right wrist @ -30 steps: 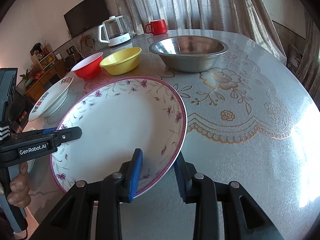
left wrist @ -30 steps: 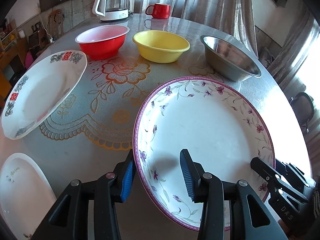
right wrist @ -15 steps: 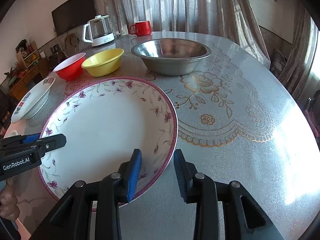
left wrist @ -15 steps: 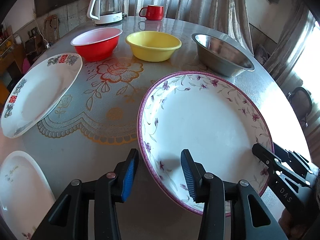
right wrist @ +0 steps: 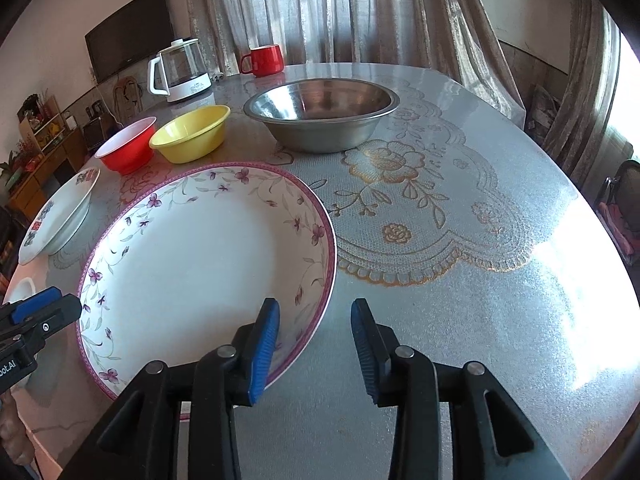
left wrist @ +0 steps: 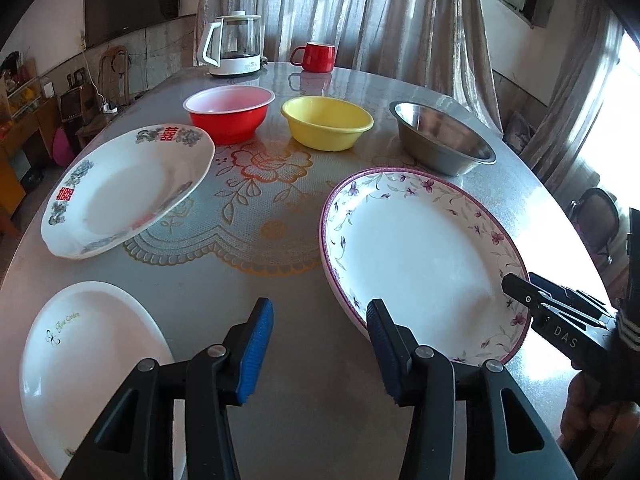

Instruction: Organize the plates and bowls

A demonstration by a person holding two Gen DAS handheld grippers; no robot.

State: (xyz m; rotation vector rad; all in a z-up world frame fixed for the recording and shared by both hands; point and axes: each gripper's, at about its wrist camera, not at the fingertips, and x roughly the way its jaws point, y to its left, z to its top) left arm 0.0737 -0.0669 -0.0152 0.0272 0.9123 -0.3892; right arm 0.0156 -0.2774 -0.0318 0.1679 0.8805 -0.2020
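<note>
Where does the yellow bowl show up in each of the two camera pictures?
Left wrist view: yellow bowl at upper centre, between the red bowl and the steel bowl.
Right wrist view: yellow bowl at upper left, again between the two.
Shared landmark: the red mug by the curtain.

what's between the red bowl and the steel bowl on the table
The yellow bowl sits between the red bowl and the steel bowl, apart from both; the left wrist view shows the row most clearly.
</note>
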